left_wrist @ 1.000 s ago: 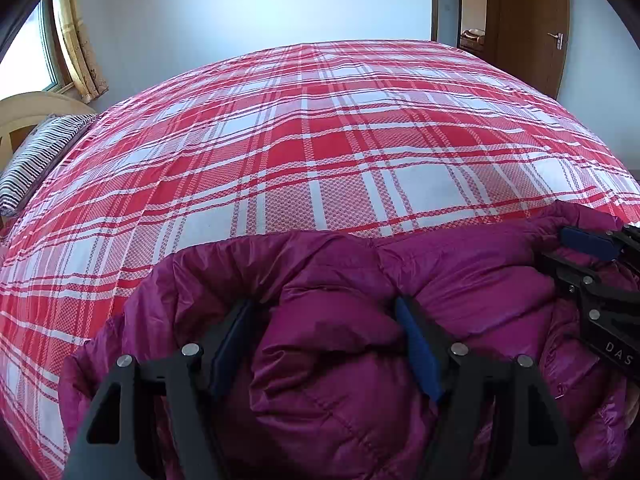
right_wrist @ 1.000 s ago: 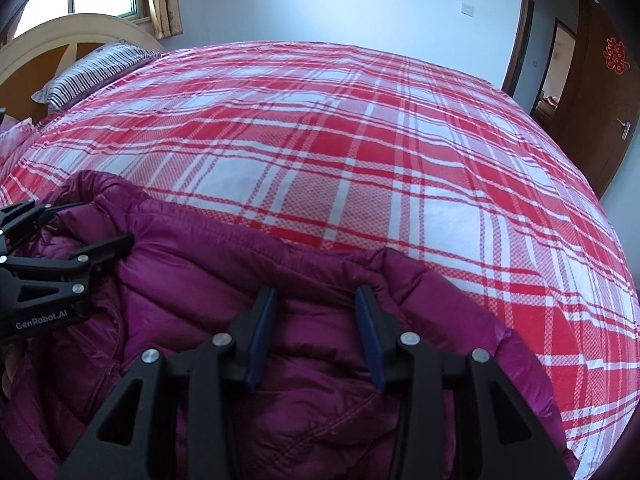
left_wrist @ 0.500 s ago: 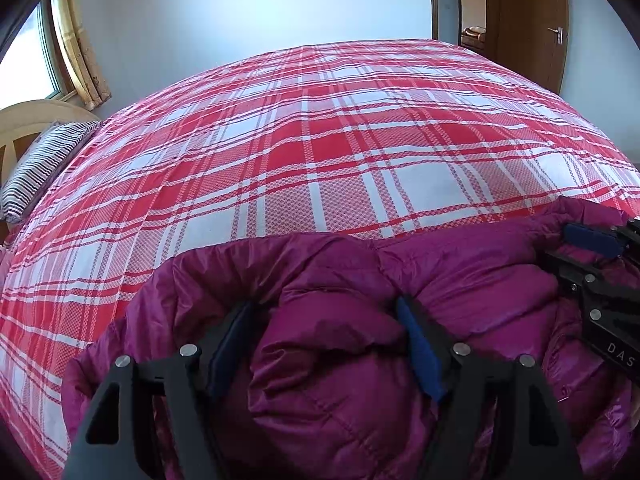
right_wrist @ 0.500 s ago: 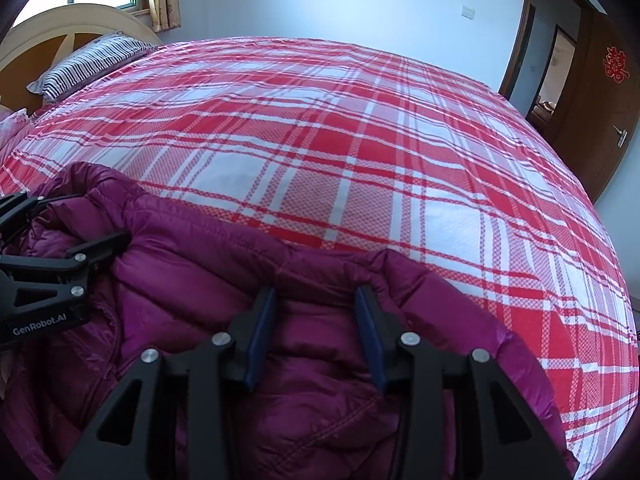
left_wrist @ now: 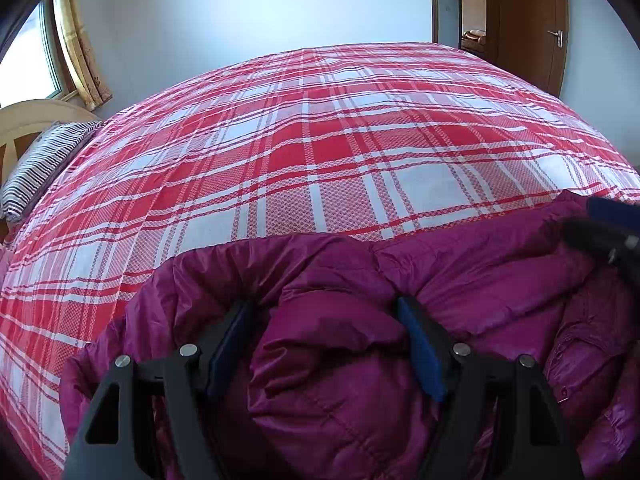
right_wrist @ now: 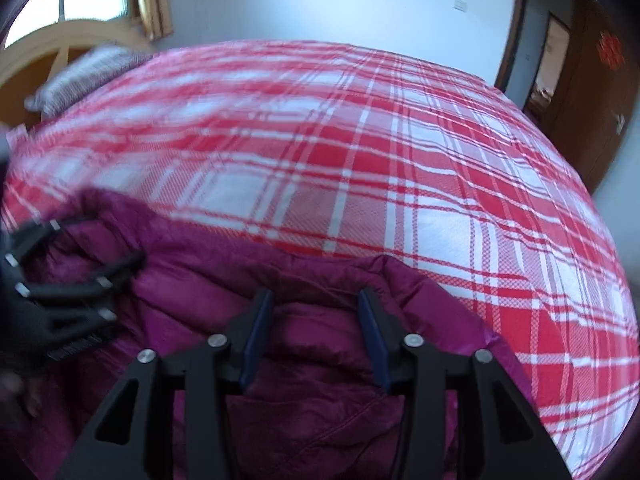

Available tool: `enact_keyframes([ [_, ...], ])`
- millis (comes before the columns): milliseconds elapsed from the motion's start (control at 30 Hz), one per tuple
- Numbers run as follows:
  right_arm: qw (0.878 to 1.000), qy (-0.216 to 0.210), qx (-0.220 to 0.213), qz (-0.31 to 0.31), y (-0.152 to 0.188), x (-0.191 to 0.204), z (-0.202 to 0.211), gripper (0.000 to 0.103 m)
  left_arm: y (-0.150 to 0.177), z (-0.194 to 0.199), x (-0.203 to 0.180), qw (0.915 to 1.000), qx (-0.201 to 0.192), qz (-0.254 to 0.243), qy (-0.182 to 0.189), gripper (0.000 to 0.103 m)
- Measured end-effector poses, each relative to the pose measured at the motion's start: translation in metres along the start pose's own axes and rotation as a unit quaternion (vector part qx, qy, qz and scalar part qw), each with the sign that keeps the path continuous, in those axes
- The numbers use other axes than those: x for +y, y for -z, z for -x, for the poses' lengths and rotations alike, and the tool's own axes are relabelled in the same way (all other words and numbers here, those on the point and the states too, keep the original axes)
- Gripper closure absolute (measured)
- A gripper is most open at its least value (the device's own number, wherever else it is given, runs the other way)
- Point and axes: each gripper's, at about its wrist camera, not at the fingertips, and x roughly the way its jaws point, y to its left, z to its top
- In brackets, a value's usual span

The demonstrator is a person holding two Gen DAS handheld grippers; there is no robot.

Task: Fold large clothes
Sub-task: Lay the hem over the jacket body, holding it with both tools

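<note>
Both grippers pinch the jacket at frame bottom: left gripper on a thick fold, right gripper likewise.

Bright daylight enters from the window at upper left. Fisheye bending curves the bed, with dark corners. The right wrist view is motion-blurred, worst on its left side.
</note>
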Motion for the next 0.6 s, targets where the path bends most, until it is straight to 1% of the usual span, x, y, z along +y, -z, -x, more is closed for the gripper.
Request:
enact_keyframes([
  [67,1.0,0.007,-0.013,0.001,-0.004,0.01,0.005,0.05,0.0,0.0,0.001,1.0,-0.001,0.002,0.003,0.029],
  [133,1.0,0.008,0.005,0.015,-0.005,0.023,-0.006,0.05,0.0,0.001,0.001,1.0,-0.001,0.003,0.004,0.029],
  [200,0.999,0.02,0.034,0.025,0.003,0.031,-0.025,0.05,0.001,0.0,0.001,1.0,-0.001,0.003,0.004,0.029],
  [233,0.999,0.025,0.037,0.029,0.007,0.032,-0.031,0.05,0.001,0.0,0.001,1.0,-0.001,0.003,0.005,0.029],
  [333,0.999,0.018,0.035,0.013,0.008,0.025,-0.036,0.049,0.0,0.0,0.001,1.0,0.0,0.004,0.006,0.029],
  [467,0.999,0.034,0.034,0.025,0.009,0.03,-0.04,0.049,0.001,-0.001,0.001,1.0,0.0,0.004,0.006,0.029],
  [600,0.999,0.027,0.032,0.019,0.009,0.028,-0.039,0.048,0.001,-0.001,0.001,1.0,0.0,0.003,0.006,0.029],
])
